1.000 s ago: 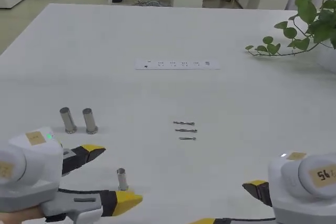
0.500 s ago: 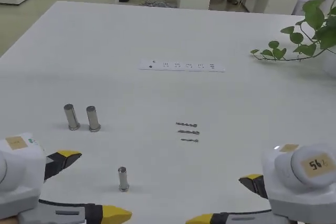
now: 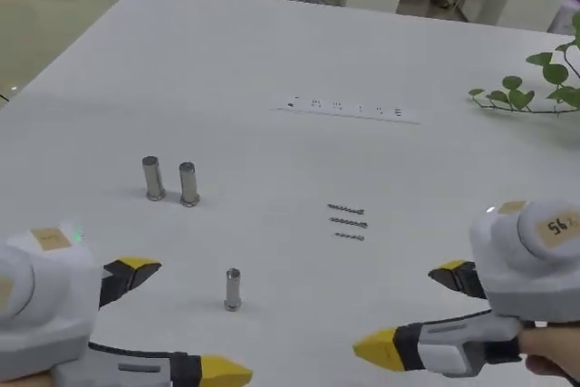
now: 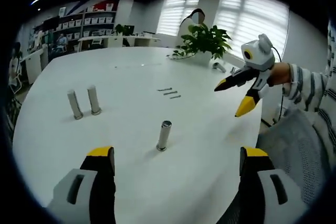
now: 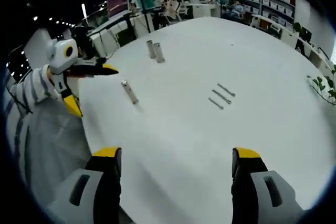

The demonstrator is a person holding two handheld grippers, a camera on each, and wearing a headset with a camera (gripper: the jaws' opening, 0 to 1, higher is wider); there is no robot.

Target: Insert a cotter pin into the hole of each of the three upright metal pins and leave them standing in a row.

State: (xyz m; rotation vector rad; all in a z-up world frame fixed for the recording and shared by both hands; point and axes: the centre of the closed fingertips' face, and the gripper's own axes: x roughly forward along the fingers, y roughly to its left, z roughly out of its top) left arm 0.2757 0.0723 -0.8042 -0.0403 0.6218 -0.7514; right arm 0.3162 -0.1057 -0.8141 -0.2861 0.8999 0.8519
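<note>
The left gripper [image 3: 195, 319] and right gripper [image 3: 403, 308] hang over the white desk [image 3: 272, 61], the fingers of both spread wide and holding nothing. A lone metal pin [image 3: 233, 289] stands upright near the left gripper. A pair of metal pins [image 3: 170, 180] stands side by side farther back. Three cotter pins [image 3: 347, 222] lie parallel, well apart from every metal pin

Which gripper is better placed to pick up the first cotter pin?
Right, probably. The right gripper is open and empty on the side where the three cotter pins lie. The left gripper, also open, sits nearer the lone metal pin.
</note>
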